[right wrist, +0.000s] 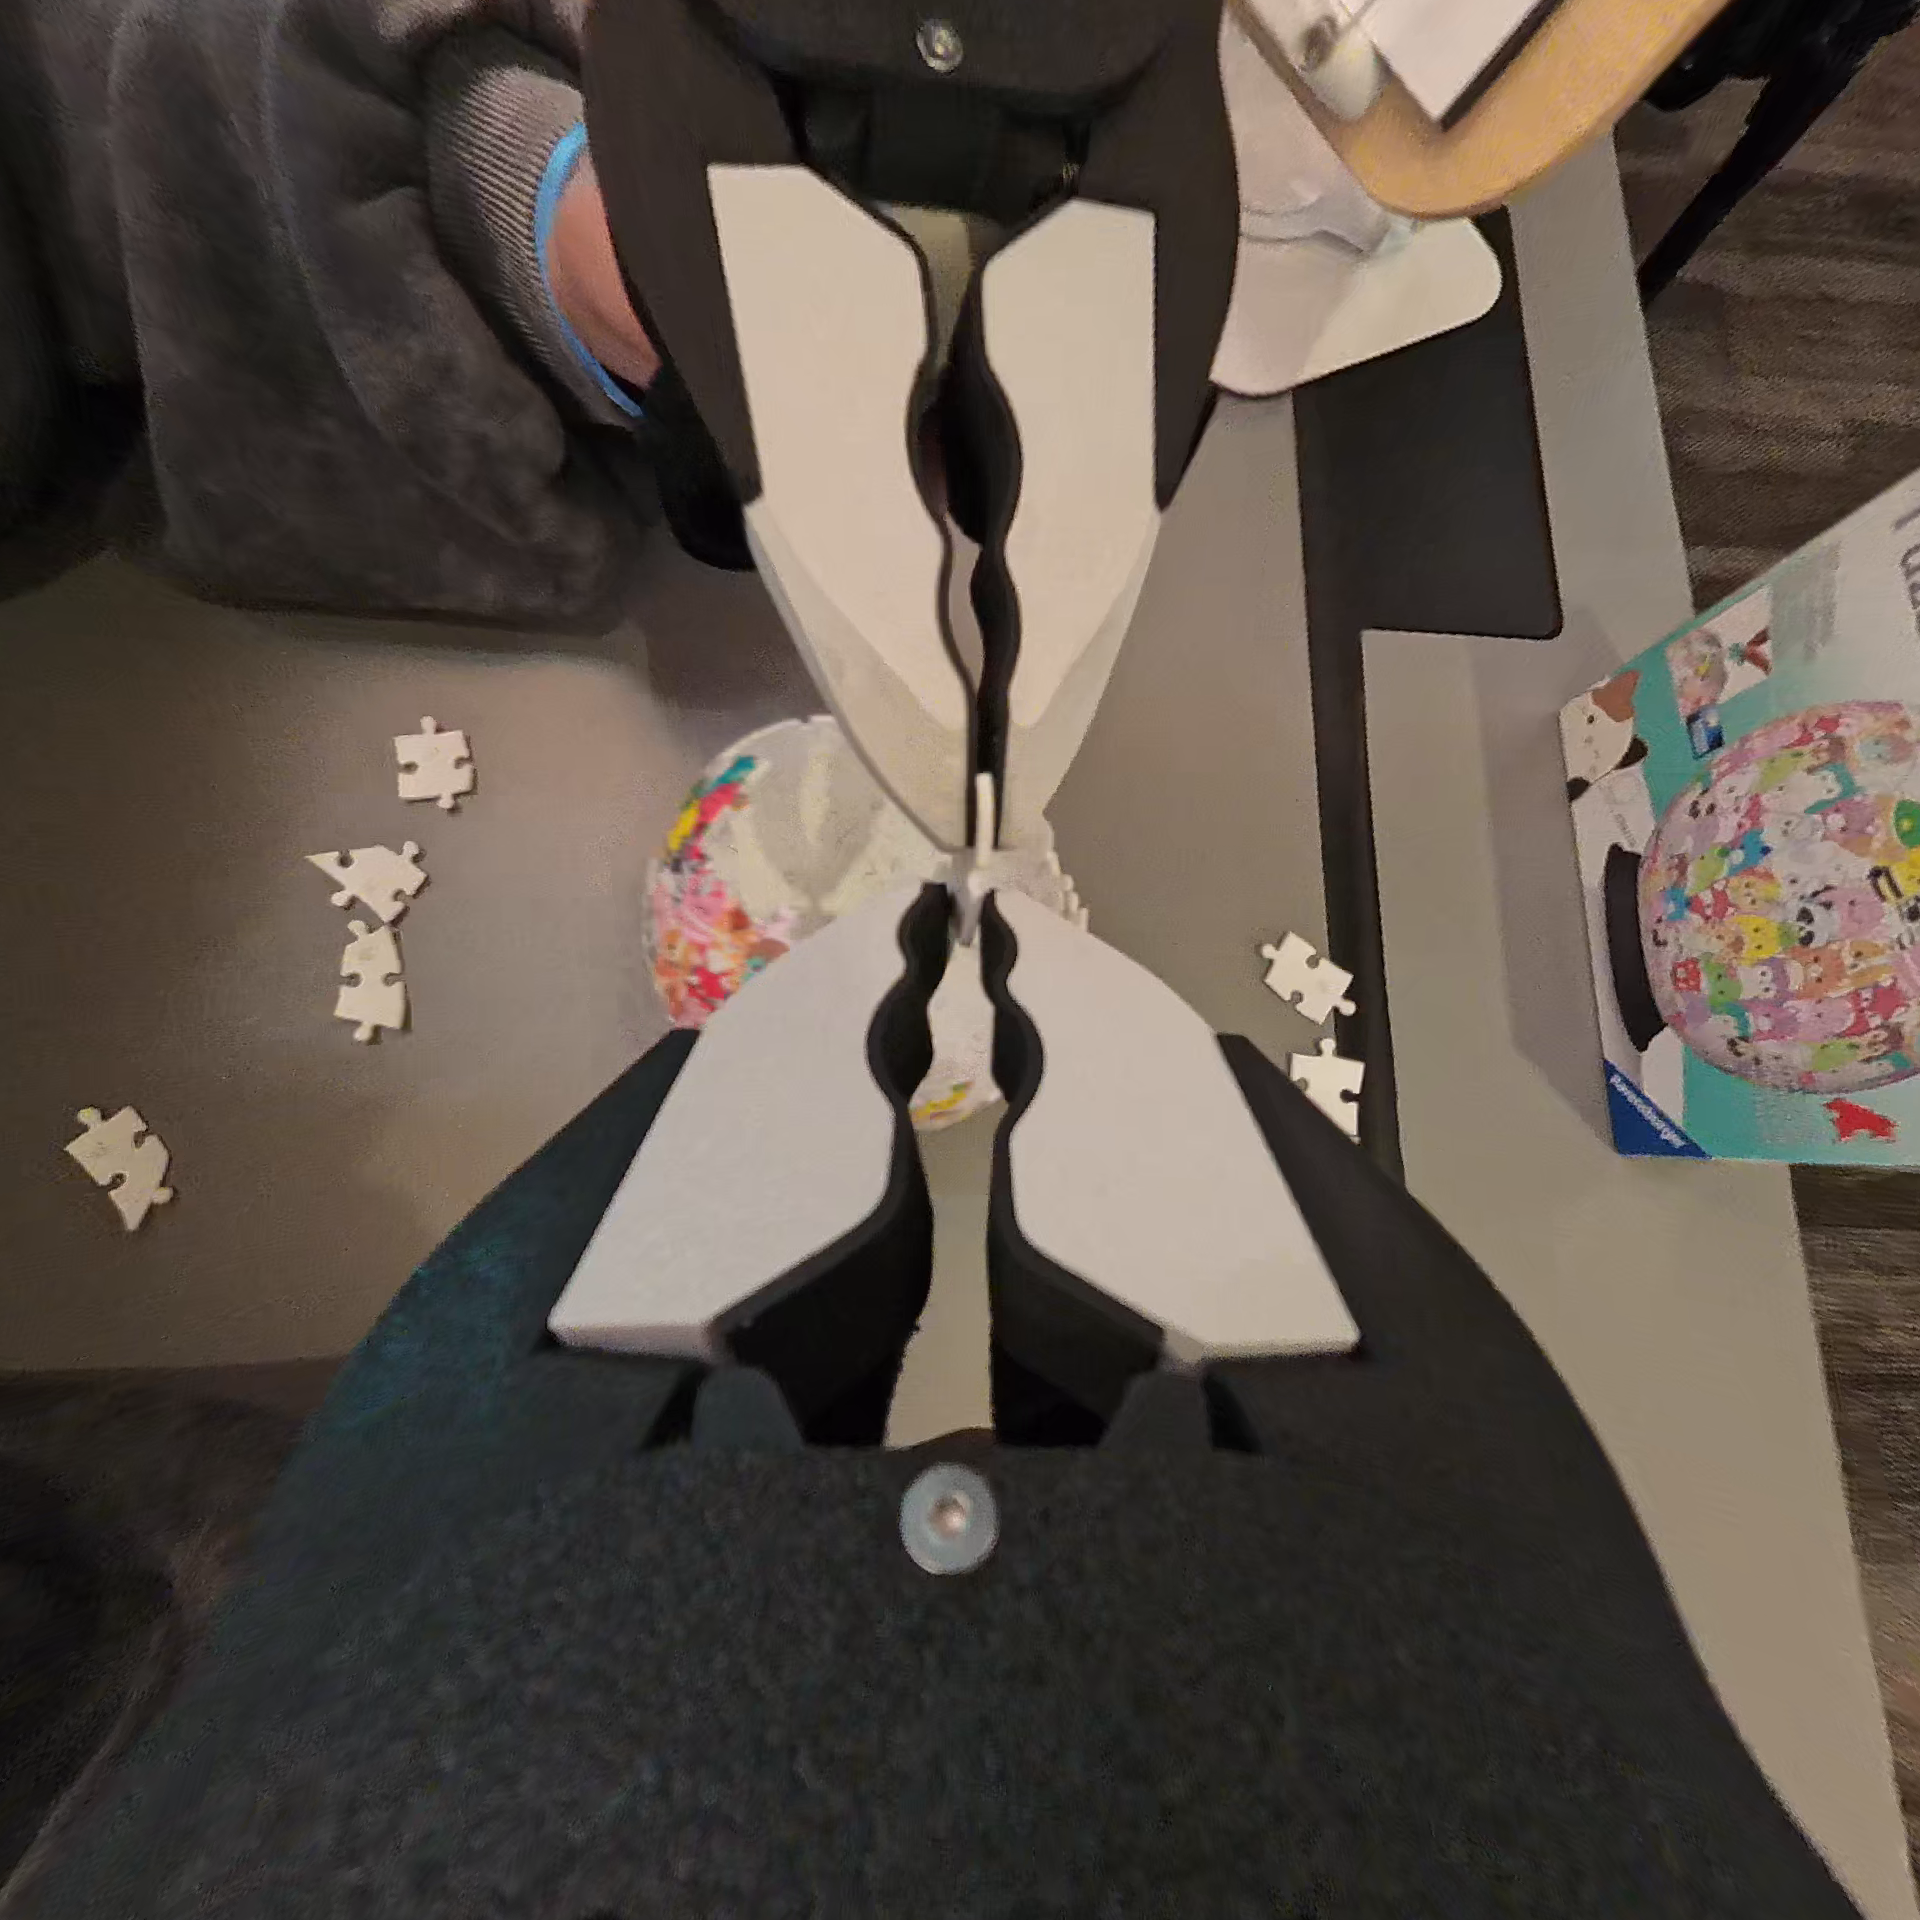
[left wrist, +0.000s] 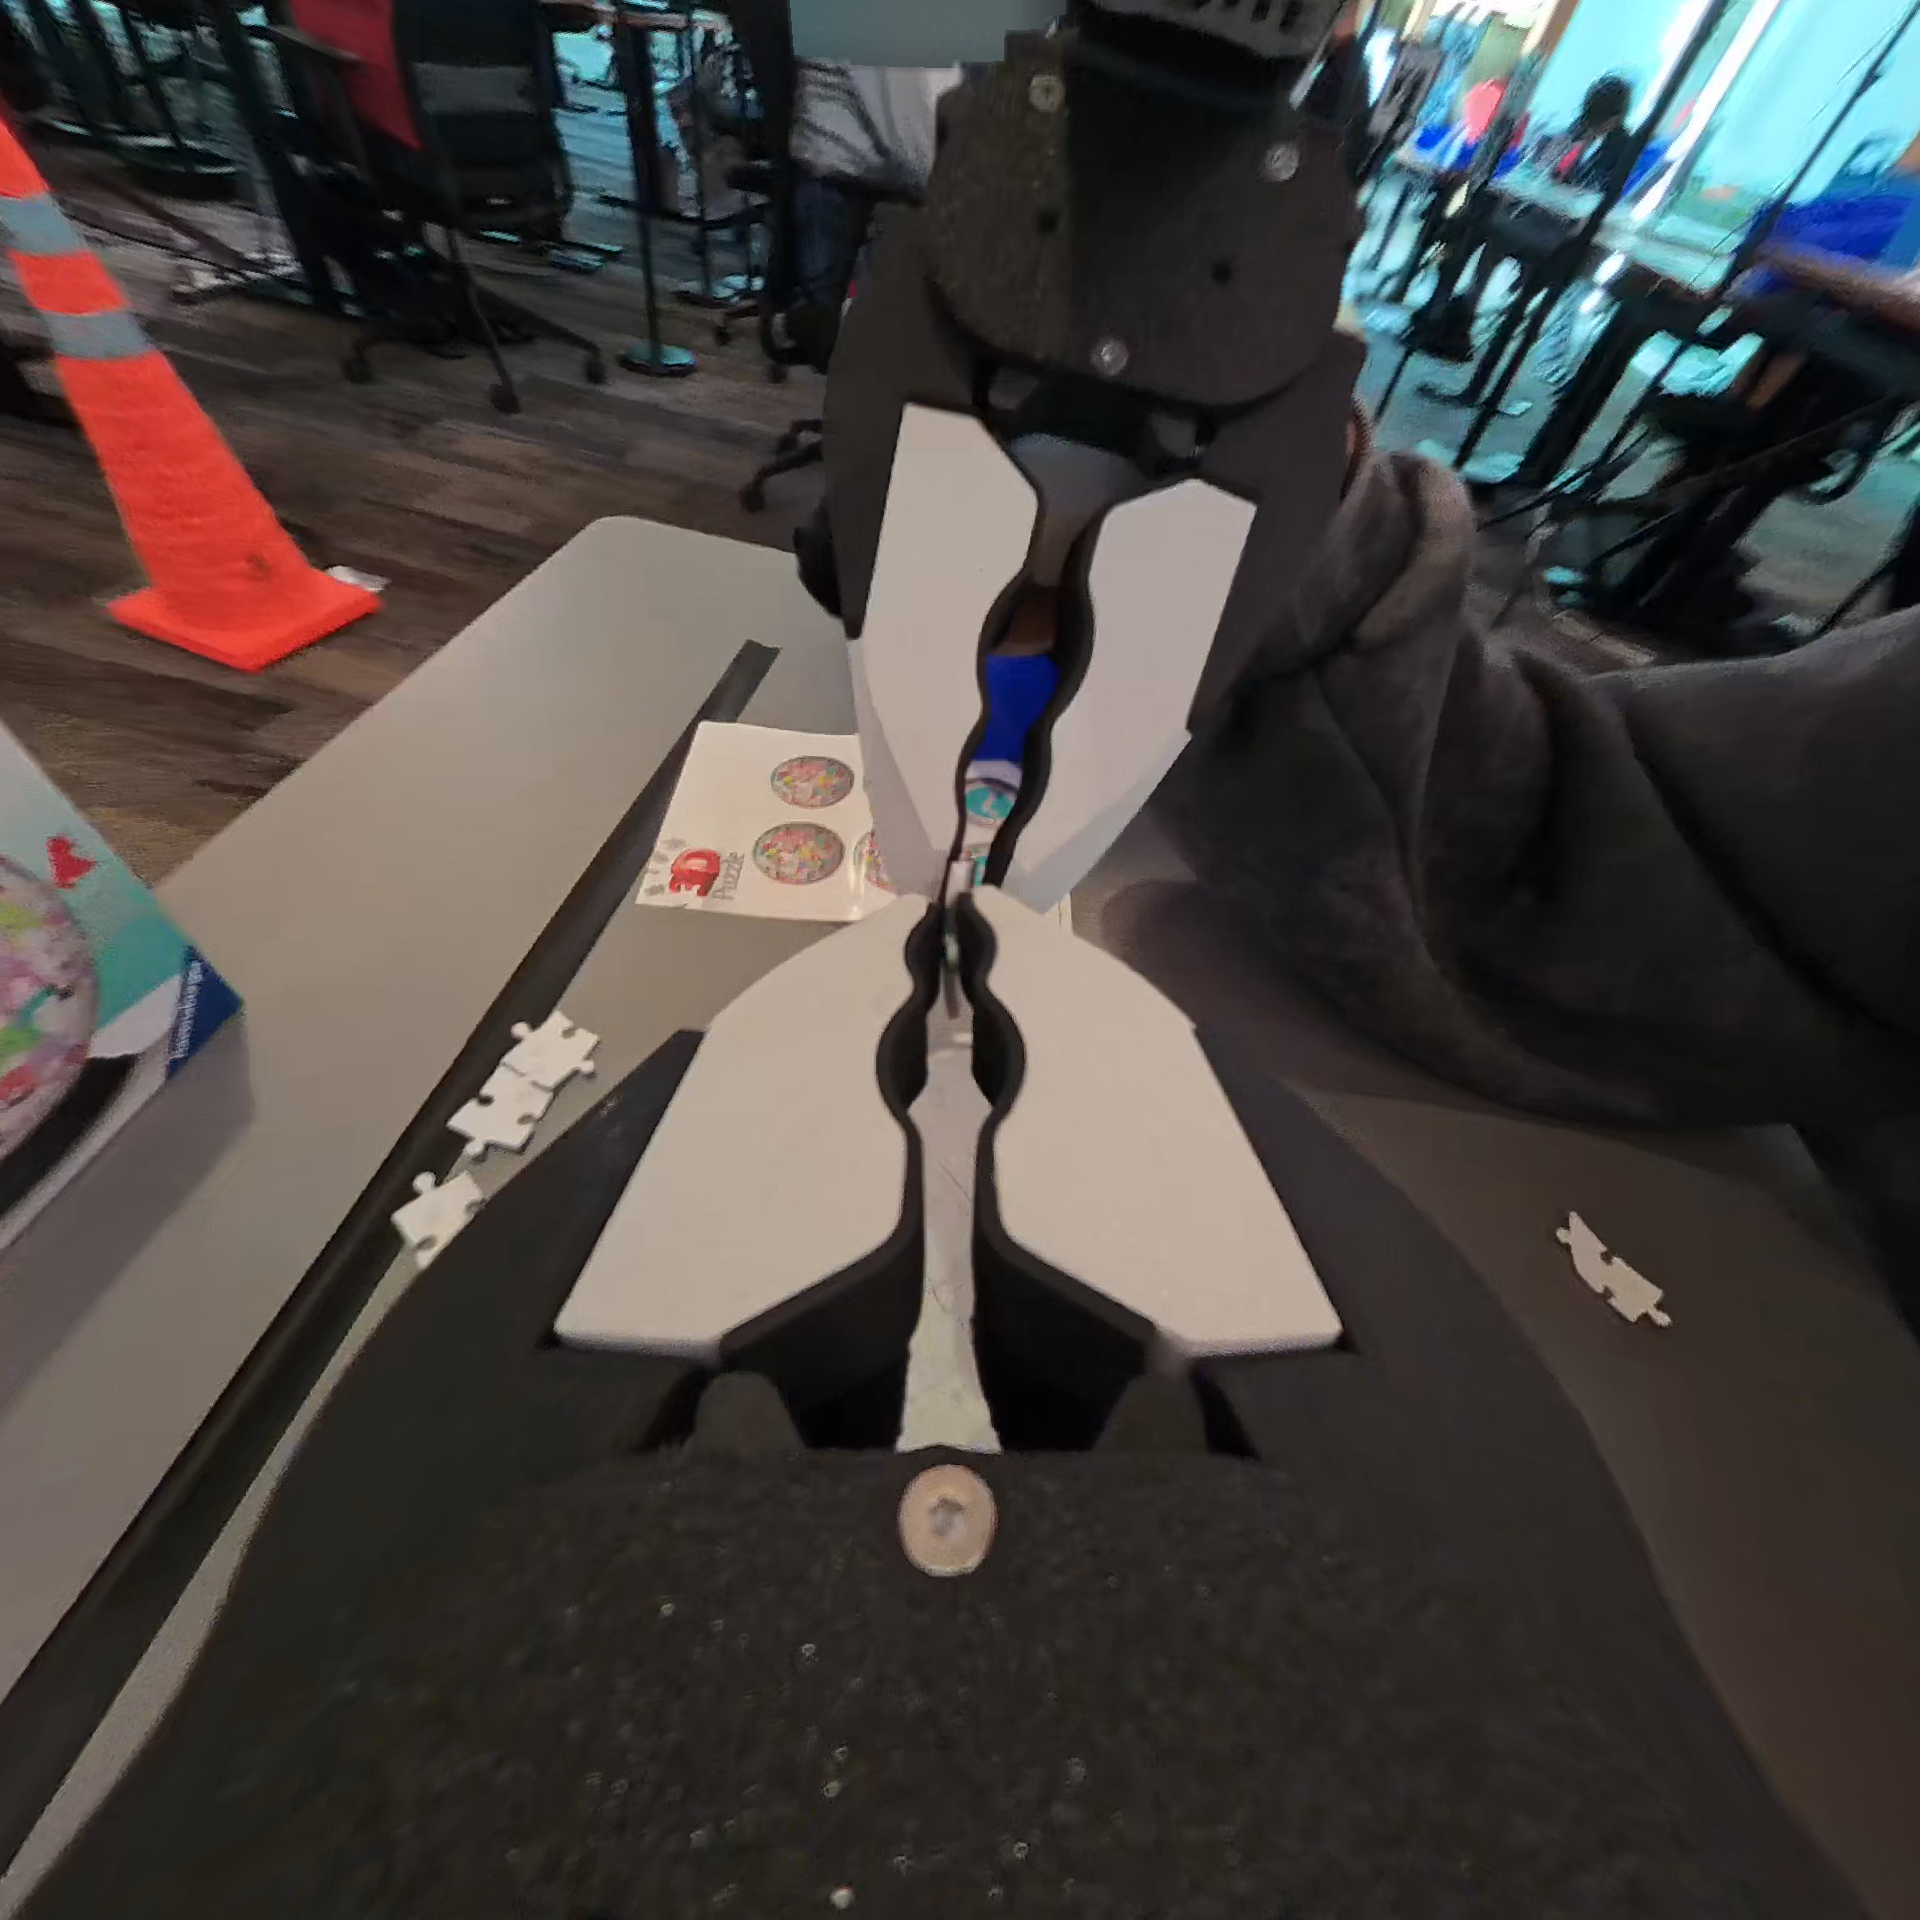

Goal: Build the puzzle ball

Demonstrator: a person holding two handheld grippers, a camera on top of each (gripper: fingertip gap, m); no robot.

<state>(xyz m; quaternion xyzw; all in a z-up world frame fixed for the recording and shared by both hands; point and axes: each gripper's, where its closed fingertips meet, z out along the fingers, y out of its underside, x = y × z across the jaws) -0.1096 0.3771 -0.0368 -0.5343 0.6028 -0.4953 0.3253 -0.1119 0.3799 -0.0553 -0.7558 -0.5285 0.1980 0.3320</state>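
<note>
Left gripper (left wrist: pixel 948 935): pinched on a puzzle piece (left wrist: pixel 948 961).
Right gripper (right wrist: pixel 971 914): clamped on white piece (right wrist: pixel 975 868), tip to tip.
Puzzle ball (right wrist: pixel 727 883): half-built, on grey table (right wrist: pixel 208 1039) beneath.
Room: wood floor, orange cone (left wrist: pixel 166 416), puzzle box (right wrist: pixel 1766 914).

Left wrist view: camera sits on the left gripper (left wrist: pixel 948 914), close behind its white fingers, looking forward and slightly down across the grey tabletop (left wrist: pixel 416 935) toward the room beyond. The right gripper (left wrist: pixel 961 868) faces it tip to tip.

Right wrist view: camera rides the right gripper (right wrist: pixel 971 920), aimed steeply down at the grey tabletop (right wrist: pixel 208 1195), high enough to take in most of it. The left gripper (right wrist: pixel 982 805) enters from the far edge.

Shared by both views: the meeting fingertips, the teal puzzle box (left wrist: pixel 94 997) (right wrist: pixel 1766 914), the black strip along the table (left wrist: pixel 416 1122) (right wrist: pixel 1351 831), and scattered white puzzle pieces (left wrist: pixel 540 1049) (right wrist: pixel 1307 987).
</note>
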